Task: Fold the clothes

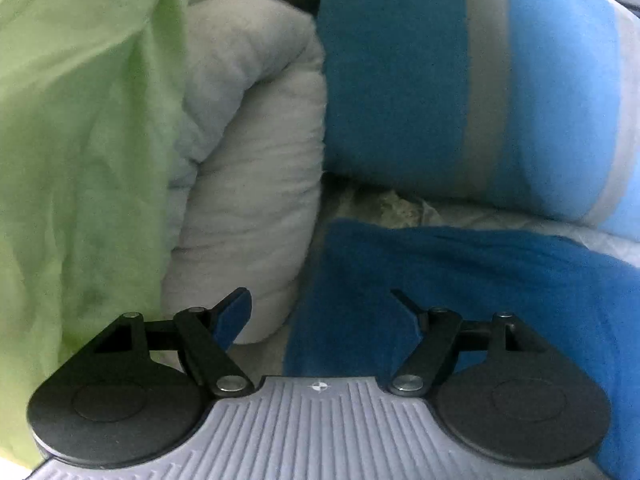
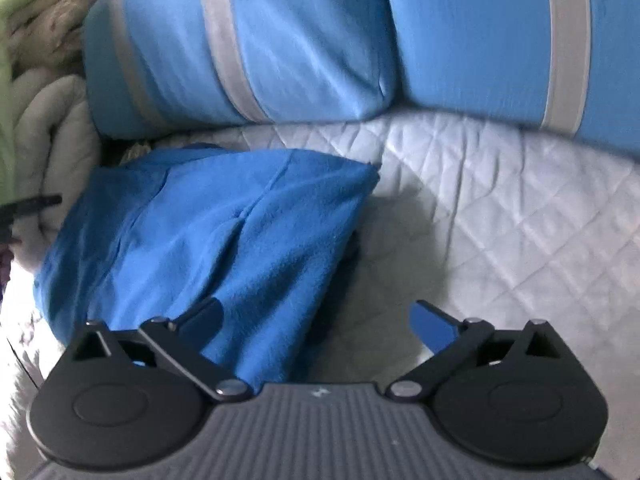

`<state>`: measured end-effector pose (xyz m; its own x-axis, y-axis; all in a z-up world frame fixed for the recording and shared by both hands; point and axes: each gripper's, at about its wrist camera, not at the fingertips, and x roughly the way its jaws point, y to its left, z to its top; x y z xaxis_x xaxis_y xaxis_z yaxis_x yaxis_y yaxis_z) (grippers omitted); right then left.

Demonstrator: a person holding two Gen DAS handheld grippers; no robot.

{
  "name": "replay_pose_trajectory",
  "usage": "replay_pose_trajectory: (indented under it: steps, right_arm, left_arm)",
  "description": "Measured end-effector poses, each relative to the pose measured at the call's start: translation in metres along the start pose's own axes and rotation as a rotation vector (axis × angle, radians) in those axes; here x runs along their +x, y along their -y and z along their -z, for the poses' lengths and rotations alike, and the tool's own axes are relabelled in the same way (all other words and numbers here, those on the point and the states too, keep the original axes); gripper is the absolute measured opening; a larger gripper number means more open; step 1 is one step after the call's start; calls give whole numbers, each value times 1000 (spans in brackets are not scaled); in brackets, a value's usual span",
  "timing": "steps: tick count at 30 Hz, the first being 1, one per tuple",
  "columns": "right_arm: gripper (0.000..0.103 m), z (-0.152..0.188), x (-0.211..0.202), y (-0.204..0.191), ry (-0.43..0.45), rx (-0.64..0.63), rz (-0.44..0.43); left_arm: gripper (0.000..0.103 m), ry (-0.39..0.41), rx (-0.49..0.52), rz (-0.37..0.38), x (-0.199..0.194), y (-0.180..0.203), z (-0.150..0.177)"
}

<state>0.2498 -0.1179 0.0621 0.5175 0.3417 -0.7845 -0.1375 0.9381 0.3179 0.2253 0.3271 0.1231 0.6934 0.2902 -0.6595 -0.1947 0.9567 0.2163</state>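
A blue fleece garment (image 2: pixel 208 240) lies bunched on the white quilted bed cover (image 2: pixel 500 200). It also shows in the left wrist view (image 1: pixel 460 292), low and to the right. My right gripper (image 2: pixel 316 312) is open, its jaws wide apart, just above the garment's near right edge and holding nothing. My left gripper (image 1: pixel 320 300) is open and empty, over the garment's left edge next to a white rolled duvet (image 1: pixel 256 184). A black finger of the left gripper (image 2: pixel 36 204) pokes in at the left edge of the right wrist view.
Two blue pillows with grey stripes (image 2: pixel 260 48) (image 2: pixel 520 40) lie along the back of the bed; one shows in the left wrist view (image 1: pixel 480 80). A light green cloth (image 1: pixel 80 140) hangs at the left. Bare quilted cover lies to the right of the garment.
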Motion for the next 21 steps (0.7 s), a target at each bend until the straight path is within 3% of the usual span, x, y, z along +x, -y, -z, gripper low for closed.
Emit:
replay_pose_trajectory:
  steps: [6, 9, 12, 14, 17, 21]
  right_arm:
    - [103, 13, -35, 7, 37, -35, 70]
    - [103, 24, -49, 12, 62, -26, 80]
    - [103, 39, -52, 19, 80, -27, 66]
    - [103, 50, -52, 23, 92, -30, 55]
    - [103, 66, -50, 31, 113, -46, 39]
    - [103, 79, -40, 41, 115, -59, 11]
  left_arm:
    - [77, 123, 21, 47, -17, 16, 13]
    - [77, 107, 46, 39, -4, 29, 21]
    - [78, 74, 19, 54, 27, 32, 36]
    - [83, 31, -33, 75, 54, 30, 54]
    - [91, 81, -144, 126, 66, 20, 66]
    - [92, 88, -132, 116, 67, 23, 66]
